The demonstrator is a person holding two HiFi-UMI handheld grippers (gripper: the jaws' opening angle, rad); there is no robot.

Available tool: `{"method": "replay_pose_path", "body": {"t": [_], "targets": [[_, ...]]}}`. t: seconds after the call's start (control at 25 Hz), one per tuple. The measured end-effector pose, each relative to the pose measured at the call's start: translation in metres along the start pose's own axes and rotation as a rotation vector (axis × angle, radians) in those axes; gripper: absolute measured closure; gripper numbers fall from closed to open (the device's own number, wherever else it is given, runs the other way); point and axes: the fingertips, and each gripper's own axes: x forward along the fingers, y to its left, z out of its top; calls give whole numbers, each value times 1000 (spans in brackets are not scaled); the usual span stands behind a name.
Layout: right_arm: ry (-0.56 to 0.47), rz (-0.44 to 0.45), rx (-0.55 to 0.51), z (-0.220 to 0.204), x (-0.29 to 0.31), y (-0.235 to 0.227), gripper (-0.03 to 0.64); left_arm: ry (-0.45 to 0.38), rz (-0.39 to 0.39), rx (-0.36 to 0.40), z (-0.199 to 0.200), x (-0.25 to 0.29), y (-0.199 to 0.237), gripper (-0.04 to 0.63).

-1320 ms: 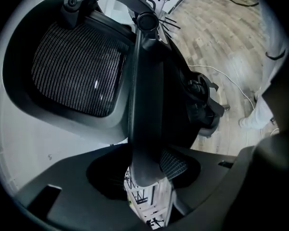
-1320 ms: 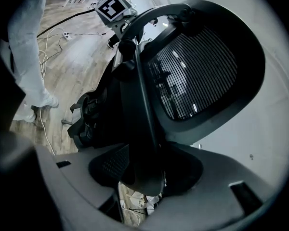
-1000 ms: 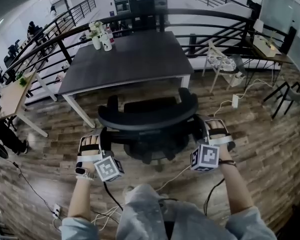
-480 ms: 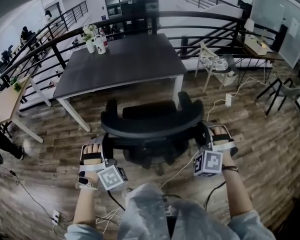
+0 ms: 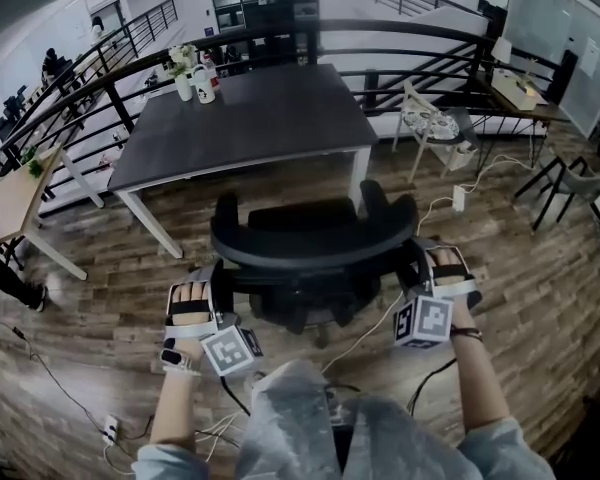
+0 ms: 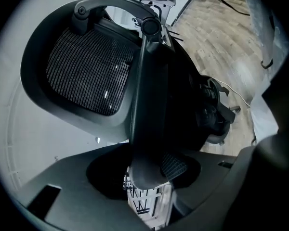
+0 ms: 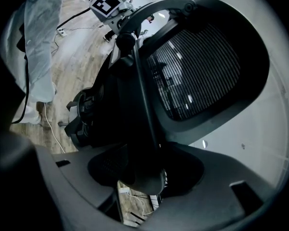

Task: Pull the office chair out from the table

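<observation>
Now the office chair [image 5: 302, 216] sits just off the table [image 5: 250, 118], which lies at its 12 o'clock. Left tongs [image 5: 213, 283] at 8 o'clock and right tongs [image 5: 418, 266] at 4 each clamp its backrest rim [image 5: 315, 252], jaws wide. Best pull evenly toward 6 o'clock, minding the floor cable [image 5: 365, 333].

Dim, even indoor light fell from overhead in the head view, which looked muted and almost colourless. The wooden floor [image 5: 540, 298] showed a faint sheen and only weak shadows. Wide-angle distortion bowed its boards toward the darkened corners. Both gripper views were ringed by black vignette. The office chair [image 6: 86, 71] sat in deep shadow, its mesh catching small glints, and its nearest parts were soft.
</observation>
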Motion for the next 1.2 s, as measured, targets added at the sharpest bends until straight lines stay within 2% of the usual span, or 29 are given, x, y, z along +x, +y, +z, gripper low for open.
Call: {"method": "replay_pose_path", "body": {"t": [0.08,0.36,0.48,0.6,0.72,0.96,1.04,1.2], "targets": [[-3,3,22,0,1,-1,397,-4,6,-12,1,1,2,388],[-29,54,122,3,-4,0,374,-2,-50,-155,2,-1,0,364],[-46,67,150,5,-9,0,373,-11,-95,-259,1,-11,2,360],[-72,77,228,4,-18,-1,376,-36,-112,-357,2,-23,4,366],[-90,73,306,3,-27,-2,385,-42,-82,-451,2,-33,11,432],[-150,73,550,11,-47,-4,422,-51,-46,-717,3,-49,29,564],[-160,64,640,14,-54,-7,456,-71,-56,-769,9,-55,34,581],[-179,30,809,18,-71,-11,519,-119,-79,-820,25,-68,37,581]]}}
